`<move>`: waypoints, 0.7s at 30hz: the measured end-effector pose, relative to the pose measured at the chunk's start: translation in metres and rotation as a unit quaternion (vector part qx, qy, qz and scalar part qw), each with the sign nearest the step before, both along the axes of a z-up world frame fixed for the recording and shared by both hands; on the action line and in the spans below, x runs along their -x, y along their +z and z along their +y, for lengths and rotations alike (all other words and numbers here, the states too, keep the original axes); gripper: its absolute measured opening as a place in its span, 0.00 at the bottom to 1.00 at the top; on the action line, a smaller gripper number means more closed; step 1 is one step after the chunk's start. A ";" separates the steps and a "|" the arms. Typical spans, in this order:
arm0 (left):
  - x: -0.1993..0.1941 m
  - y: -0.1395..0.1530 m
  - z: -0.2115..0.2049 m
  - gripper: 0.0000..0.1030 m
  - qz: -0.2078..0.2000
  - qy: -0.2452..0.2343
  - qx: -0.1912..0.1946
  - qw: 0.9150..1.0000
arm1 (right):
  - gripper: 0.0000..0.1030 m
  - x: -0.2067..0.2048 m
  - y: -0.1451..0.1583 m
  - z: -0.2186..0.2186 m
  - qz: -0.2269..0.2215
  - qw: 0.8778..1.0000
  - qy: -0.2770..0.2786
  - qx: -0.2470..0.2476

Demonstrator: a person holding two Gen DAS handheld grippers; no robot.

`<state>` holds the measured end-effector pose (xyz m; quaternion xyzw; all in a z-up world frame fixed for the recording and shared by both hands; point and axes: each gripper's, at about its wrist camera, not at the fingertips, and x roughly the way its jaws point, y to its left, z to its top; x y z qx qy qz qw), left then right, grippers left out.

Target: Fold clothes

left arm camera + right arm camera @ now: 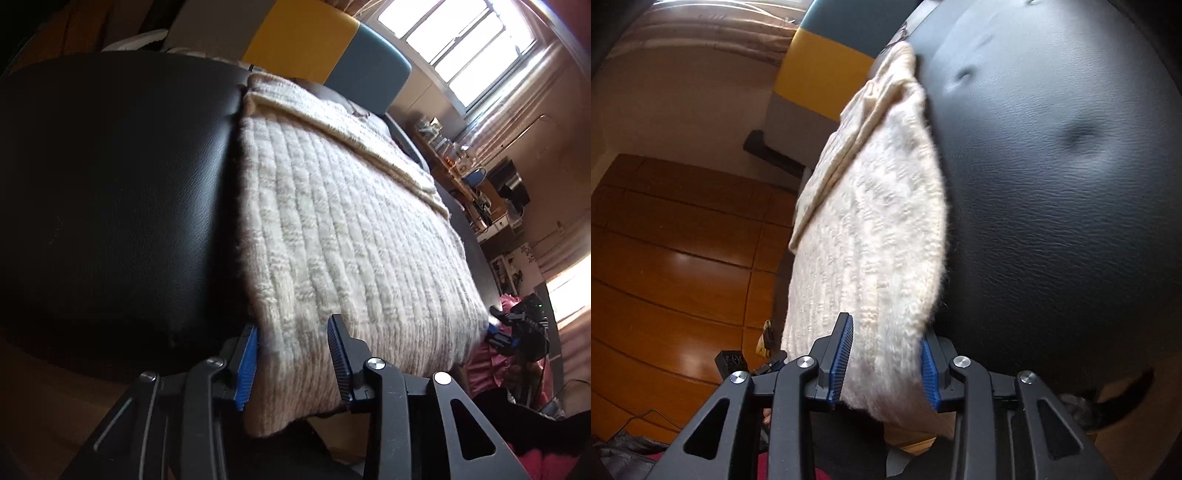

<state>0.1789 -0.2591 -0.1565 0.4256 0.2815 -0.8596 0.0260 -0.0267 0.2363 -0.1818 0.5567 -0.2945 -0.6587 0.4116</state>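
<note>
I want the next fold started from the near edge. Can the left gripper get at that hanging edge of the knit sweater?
Probably yes: the left gripper already straddles the cream knit sweater edge hanging off the black leather seat, nothing between.

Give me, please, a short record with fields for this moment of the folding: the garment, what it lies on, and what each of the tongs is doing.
garment: cream knitted sweater, partly folded, one layer lying over the far part
surface: black leather-like cushion; near edge of the sweater hangs over its front
left tongs: pads on either side of the near edge, knit between them, grip not certain
right tongs: the other near corner fills the gap between the pads
floor: wooden boards
</note>
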 end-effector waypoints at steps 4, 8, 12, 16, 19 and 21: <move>0.003 0.000 0.008 0.39 0.001 -0.007 0.032 0.999 | 0.33 0.000 -0.001 -0.002 -0.009 1.000 0.018 -0.004; 0.004 0.002 0.014 0.27 -0.012 -0.013 0.057 0.998 | 0.33 -0.005 0.002 -0.006 0.006 0.999 0.036 -0.030; 0.001 0.000 0.006 0.11 -0.006 -0.007 0.023 1.000 | 0.06 -0.012 0.008 -0.014 0.036 0.995 0.035 -0.092; -0.004 0.000 0.003 0.09 0.003 0.000 0.000 1.000 | 0.06 -0.017 0.014 -0.023 0.057 0.991 0.039 -0.115; -0.008 0.001 -0.002 0.08 0.022 0.000 -0.045 0.999 | 0.04 -0.016 0.010 -0.031 0.058 0.990 0.067 -0.112; -0.008 0.002 -0.007 0.08 0.035 0.000 -0.080 0.996 | 0.04 -0.017 0.009 -0.033 0.073 0.988 0.075 -0.117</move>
